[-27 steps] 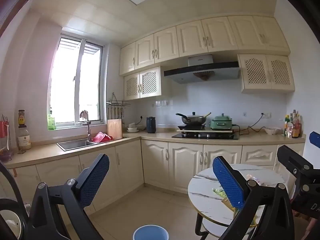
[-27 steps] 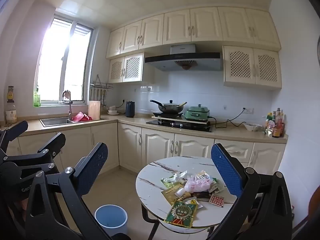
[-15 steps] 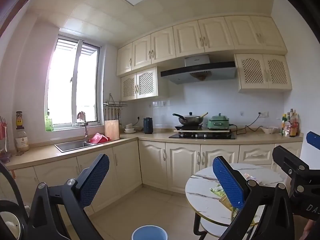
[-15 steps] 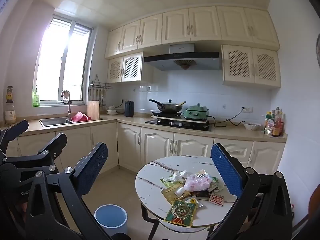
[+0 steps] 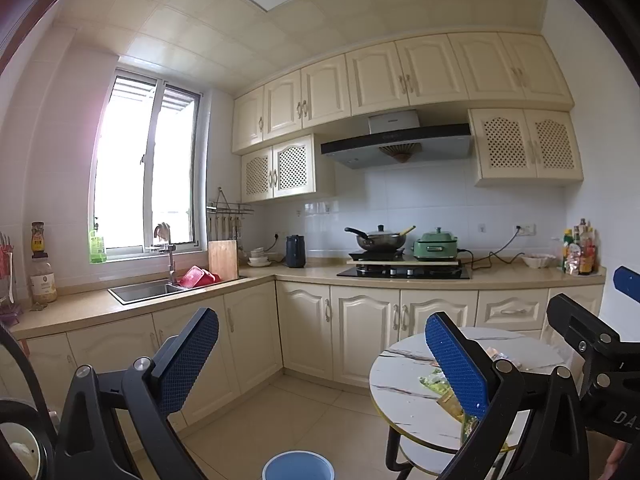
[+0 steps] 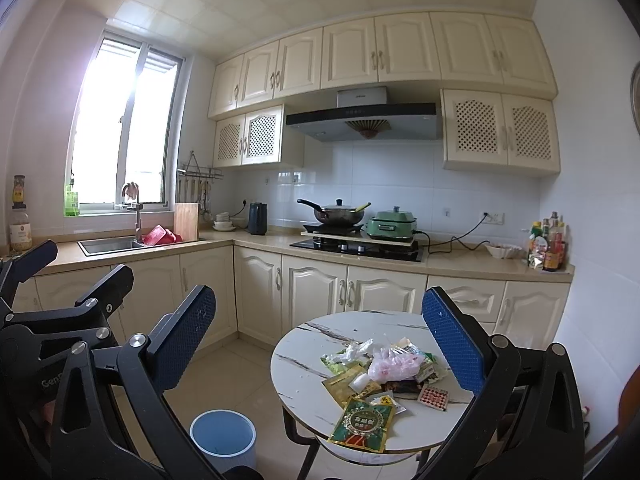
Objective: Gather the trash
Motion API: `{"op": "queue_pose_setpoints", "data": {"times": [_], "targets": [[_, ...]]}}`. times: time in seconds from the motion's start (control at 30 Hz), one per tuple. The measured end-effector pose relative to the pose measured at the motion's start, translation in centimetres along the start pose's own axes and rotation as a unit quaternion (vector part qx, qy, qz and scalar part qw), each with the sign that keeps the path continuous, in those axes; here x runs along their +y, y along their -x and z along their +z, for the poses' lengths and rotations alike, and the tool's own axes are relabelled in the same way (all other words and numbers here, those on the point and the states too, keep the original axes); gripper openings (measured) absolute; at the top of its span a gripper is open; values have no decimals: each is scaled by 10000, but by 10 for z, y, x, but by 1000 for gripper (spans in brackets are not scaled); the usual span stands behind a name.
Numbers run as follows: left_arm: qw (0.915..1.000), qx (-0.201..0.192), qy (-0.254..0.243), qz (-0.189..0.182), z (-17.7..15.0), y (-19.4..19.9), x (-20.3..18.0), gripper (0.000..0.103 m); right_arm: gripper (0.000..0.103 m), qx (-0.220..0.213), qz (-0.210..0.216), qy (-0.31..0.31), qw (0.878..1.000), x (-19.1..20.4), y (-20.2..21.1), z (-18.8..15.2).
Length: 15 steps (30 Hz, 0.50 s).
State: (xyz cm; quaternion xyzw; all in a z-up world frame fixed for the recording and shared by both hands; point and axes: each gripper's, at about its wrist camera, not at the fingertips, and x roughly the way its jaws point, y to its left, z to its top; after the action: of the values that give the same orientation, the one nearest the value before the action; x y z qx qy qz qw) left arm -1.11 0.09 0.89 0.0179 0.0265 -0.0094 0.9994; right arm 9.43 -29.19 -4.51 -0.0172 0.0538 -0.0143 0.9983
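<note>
From the left wrist view, the left gripper [image 5: 320, 364] hangs with jaws spread wide and empty. The round counter [image 5: 404, 396] sits at lower right, the blue bin [image 5: 298, 466] at the bottom edge.

From the right wrist view, the right gripper [image 6: 320, 344] is likewise wide open, holding nothing. The trash [image 6: 380, 376], a pile of wrappers and a plastic bag, lies on the round counter at lower centre; the bin stands on the floor just left of it. No piece is picked yet. Next, one gripper should descend onto a wrapper and close.
</note>
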Motion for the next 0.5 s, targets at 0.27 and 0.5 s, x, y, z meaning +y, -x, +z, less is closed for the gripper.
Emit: {"op": "queue_pose_setpoints", "data": {"times": [0.27,0.5], "targets": [[10000,-5,20,-4,0,-1,0,102,103,19,12,1,10000,0,-1,-2],[10000,-9,27,18,0,-4,-1,102,103,19,21,-1,10000,-1,-1,-3]]}}
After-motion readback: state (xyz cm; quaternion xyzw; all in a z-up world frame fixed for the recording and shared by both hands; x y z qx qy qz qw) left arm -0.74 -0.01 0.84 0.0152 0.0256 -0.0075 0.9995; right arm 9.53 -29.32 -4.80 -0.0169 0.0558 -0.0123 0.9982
